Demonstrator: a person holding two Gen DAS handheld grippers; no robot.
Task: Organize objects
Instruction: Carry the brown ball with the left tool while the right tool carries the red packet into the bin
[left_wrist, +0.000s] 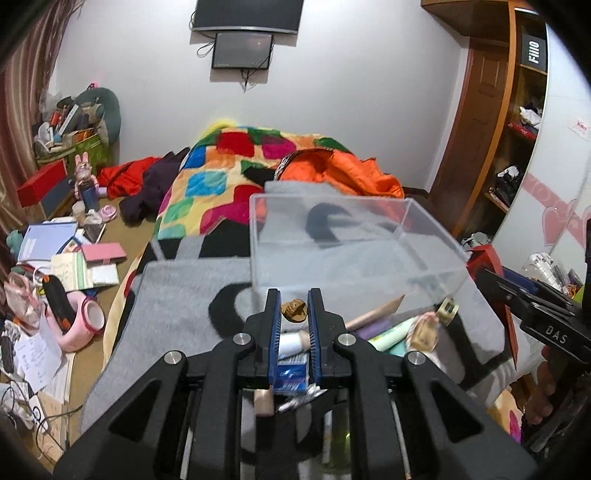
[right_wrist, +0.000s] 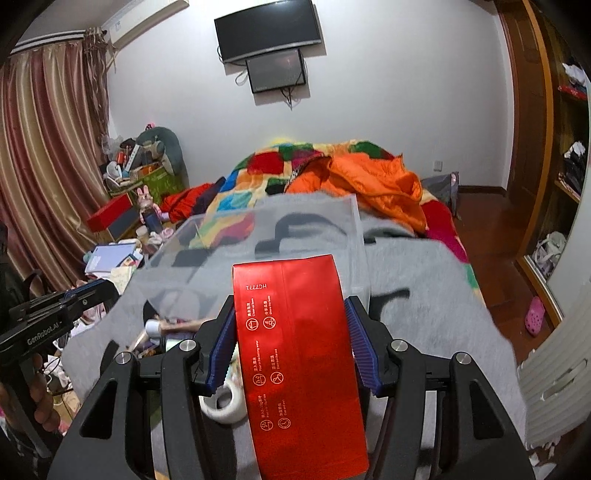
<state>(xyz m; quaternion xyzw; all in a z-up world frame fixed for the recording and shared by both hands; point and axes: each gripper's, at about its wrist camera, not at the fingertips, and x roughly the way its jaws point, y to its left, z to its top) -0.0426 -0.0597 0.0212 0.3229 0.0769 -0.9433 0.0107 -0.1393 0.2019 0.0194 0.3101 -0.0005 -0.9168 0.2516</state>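
My left gripper (left_wrist: 294, 297) is shut on a small brown nut-like thing (left_wrist: 294, 312), pinched at its fingertips above a grey blanket (left_wrist: 177, 306). Below its fingers lie a white tube (left_wrist: 290, 341), a blue packet (left_wrist: 291, 374), a pencil (left_wrist: 373, 312) and pastel tubes (left_wrist: 388, 332). A clear plastic box (left_wrist: 351, 240) stands just beyond them. My right gripper (right_wrist: 291, 306) is shut on a tall red carton (right_wrist: 295, 354) with small white print, held upright in front of the clear box (right_wrist: 277, 236). A white tape roll (right_wrist: 225, 402) lies under its left finger.
A patchwork quilt (right_wrist: 266, 166) and an orange jacket (right_wrist: 373, 181) cover the far bed. Books, papers and pink things (left_wrist: 70, 266) litter the floor on the left. On the right stands a wooden wardrobe (left_wrist: 491, 122). Each view shows the other gripper at its side edge.
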